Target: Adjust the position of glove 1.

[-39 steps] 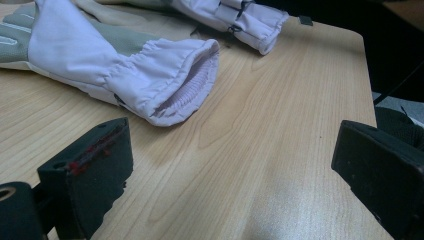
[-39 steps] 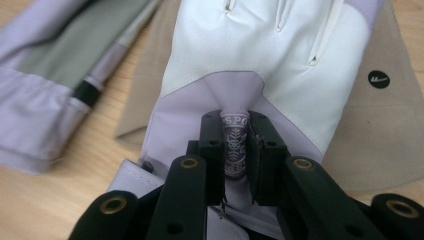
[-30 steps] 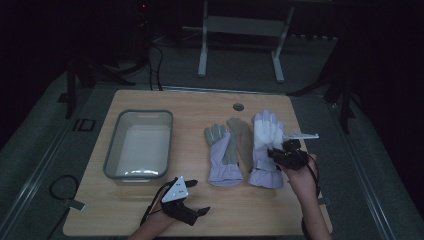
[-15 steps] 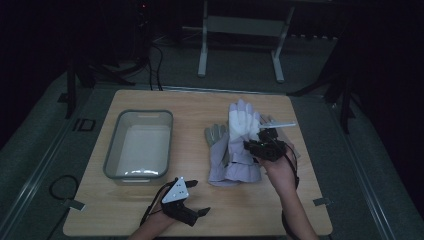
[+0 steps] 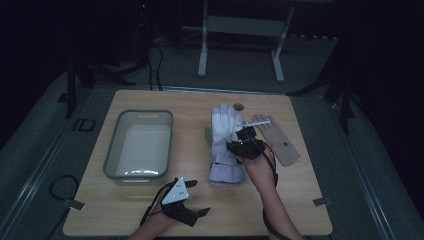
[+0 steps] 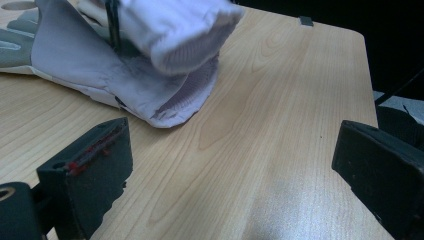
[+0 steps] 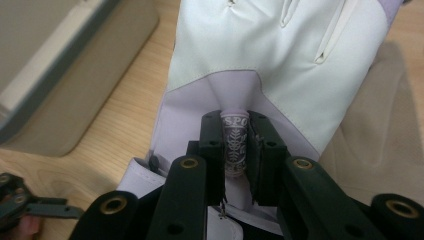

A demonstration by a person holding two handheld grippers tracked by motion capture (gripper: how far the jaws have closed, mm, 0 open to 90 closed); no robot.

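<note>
A white and lavender glove point(image 5: 223, 131) hangs from my right gripper point(image 5: 241, 146), which is shut on the printed lavender tab point(image 7: 235, 142) at its wrist. The glove point(image 7: 280, 50) sits over a second glove, of which a grey edge point(image 5: 207, 136) shows at its left. In the left gripper view the held glove's cuff point(image 6: 175, 30) floats above the lower glove's cuff point(image 6: 100, 75). My left gripper point(image 5: 197, 198) rests near the table's front edge, open with bare wood between its jaws point(image 6: 235, 175).
A grey plastic bin point(image 5: 112, 145) stands on the left half of the table, its side point(image 7: 60, 75) close to the glove. A tan hand-shaped flat piece point(image 5: 280, 140) lies right of the gloves. A small round hole point(image 5: 238, 106) marks the far edge.
My right gripper carried the white glove leftward, from beside the other glove to on top of it, uncovering the tan hand-shaped piece. The left gripper stayed put.
</note>
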